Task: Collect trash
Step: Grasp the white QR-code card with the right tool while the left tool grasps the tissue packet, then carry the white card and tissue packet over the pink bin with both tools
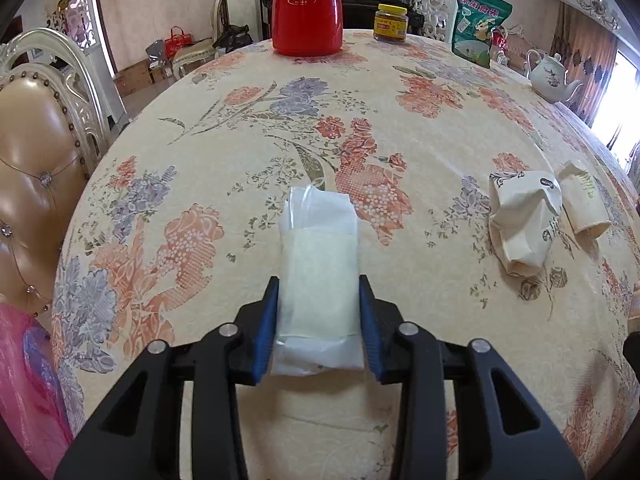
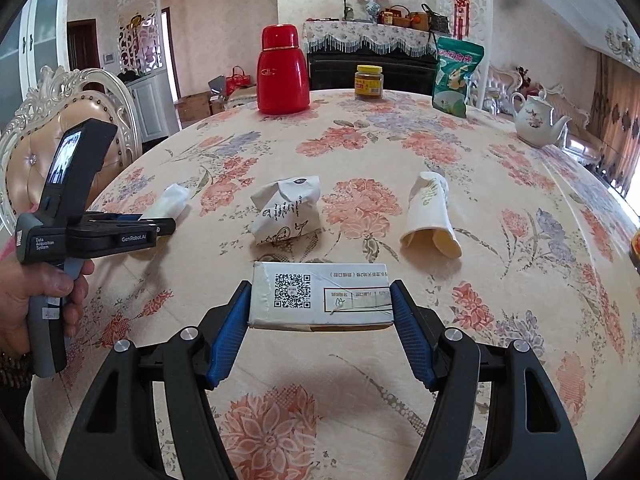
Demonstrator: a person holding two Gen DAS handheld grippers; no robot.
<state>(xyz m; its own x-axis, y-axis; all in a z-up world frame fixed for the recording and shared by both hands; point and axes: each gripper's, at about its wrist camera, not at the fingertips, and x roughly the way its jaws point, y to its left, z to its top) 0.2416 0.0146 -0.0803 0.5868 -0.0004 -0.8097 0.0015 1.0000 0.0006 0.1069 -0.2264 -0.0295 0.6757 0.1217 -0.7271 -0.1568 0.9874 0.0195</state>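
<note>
Floral tablecloth (image 2: 400, 208); QR-coded box (image 2: 320, 300), "GenRobot.AI" left gripper (image 2: 160, 226)

The left hand-held gripper (image 1: 319, 308) points steeply down, pads pressed on a white packet (image 1: 318, 276). The right hand-held gripper (image 2: 320, 312) points down, clamping a box (image 2: 320, 300). At nine o'clock, a hand (image 2: 36, 300) grips the left handle.

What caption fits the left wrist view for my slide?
Left gripper closing on a white tissue pack on the floral tablecloth, crumpled paper bag nearby.
</note>
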